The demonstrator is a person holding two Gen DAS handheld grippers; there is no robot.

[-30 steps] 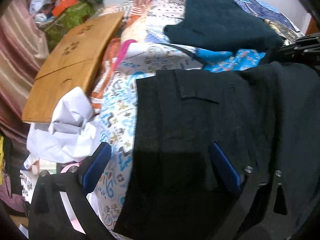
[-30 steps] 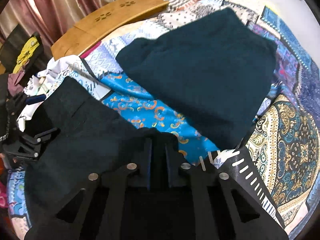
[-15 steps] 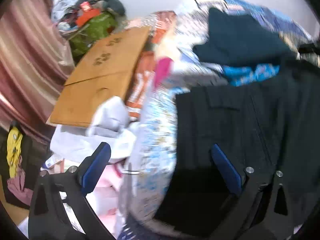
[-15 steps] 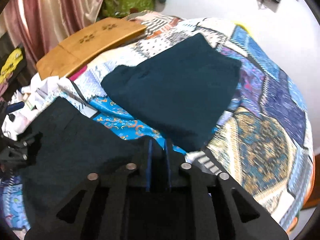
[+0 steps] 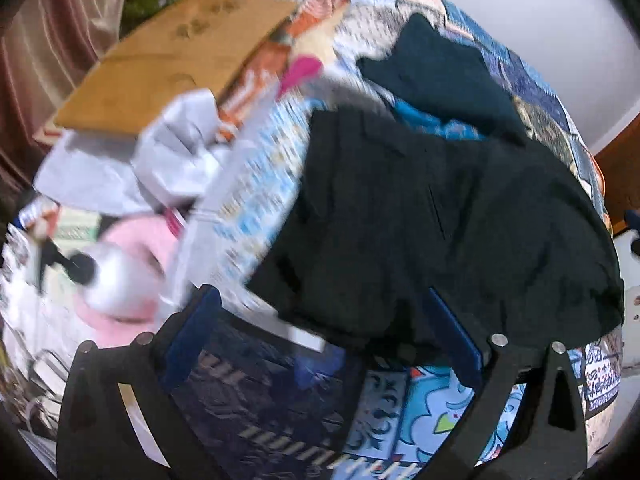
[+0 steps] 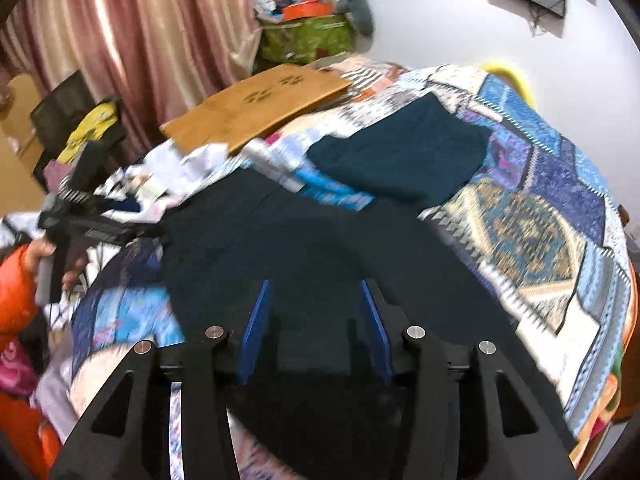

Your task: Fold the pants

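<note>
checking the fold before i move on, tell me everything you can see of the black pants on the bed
The black pants are of a dark, matte woven cloth, lying folded in a broad, roughly flat slab on the patterned bedspread. A slit pocket and seams show on the upper face. Their near edge is rumpled. A folded dark teal garment lies just beyond them. Neither hand-held gripper grips them: the left and the right are both open above the cloth.

I count two dark garments on my patchwork bedspread (image 6: 532, 236): one black pair of pants (image 6: 320, 248) spread out and one folded dark teal piece (image 6: 404, 156) beyond it. I see one flat wooden board (image 6: 260, 108) and one green patterned bag (image 6: 308, 38).
</note>
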